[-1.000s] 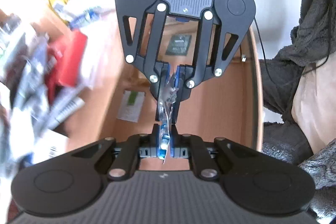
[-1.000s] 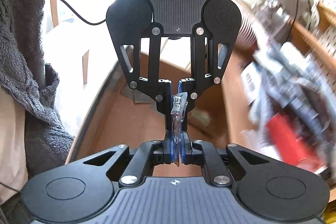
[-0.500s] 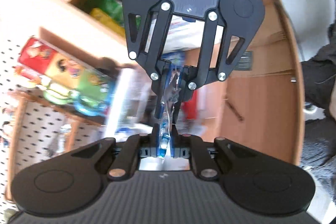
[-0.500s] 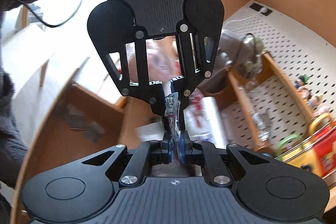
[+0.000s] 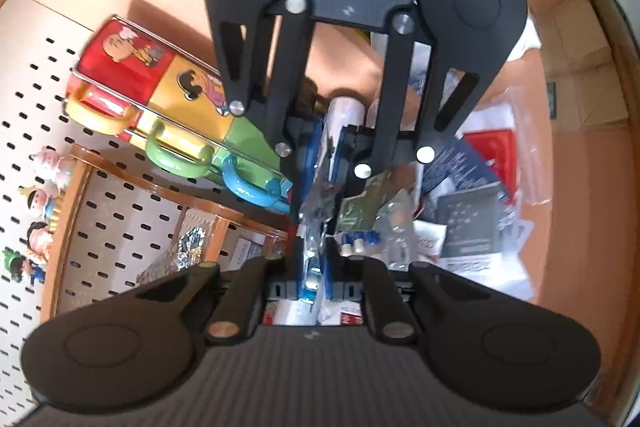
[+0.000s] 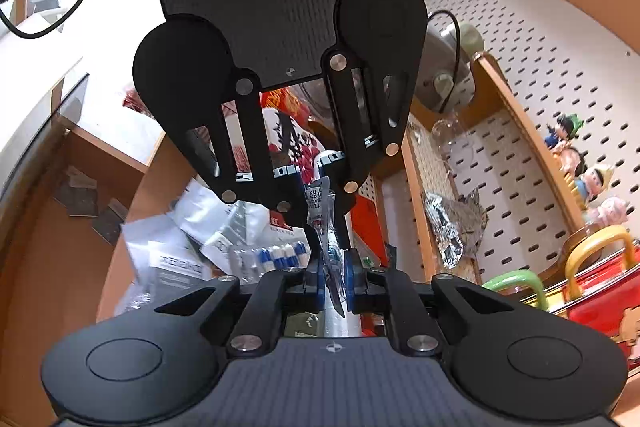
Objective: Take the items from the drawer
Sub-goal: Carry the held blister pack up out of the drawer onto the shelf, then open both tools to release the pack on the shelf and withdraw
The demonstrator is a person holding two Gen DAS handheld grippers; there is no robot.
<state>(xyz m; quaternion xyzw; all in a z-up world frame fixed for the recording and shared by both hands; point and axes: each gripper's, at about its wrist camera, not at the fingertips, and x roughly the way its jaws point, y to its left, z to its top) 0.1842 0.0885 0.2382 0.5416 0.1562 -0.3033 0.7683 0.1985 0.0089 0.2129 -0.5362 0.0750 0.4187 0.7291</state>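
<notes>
Both grippers face each other and hold one clear plastic packet between them. In the left wrist view my left gripper (image 5: 314, 227) is shut on the crinkled packet (image 5: 318, 203), and the right gripper's fingers (image 5: 320, 147) clamp its far end. In the right wrist view my right gripper (image 6: 332, 263) is shut on the packet (image 6: 322, 211), whose printed label sticks up. The packet hangs above a pile of taken-out items (image 5: 468, 223) on the wooden desk, also seen in the right wrist view (image 6: 180, 251).
A white pegboard (image 6: 532, 75) with wooden shelves backs the desk. Colourful cartoon tins with handles (image 5: 160, 99) and small figurines (image 6: 572, 147) stand there. A crumpled foil piece (image 6: 456, 223) lies on a shelf. The open wooden drawer (image 6: 72, 195) holds dark packets.
Both grippers, still clamped on the packet, have swung away from the open drawer to above the item pile in front of the pegboard.
</notes>
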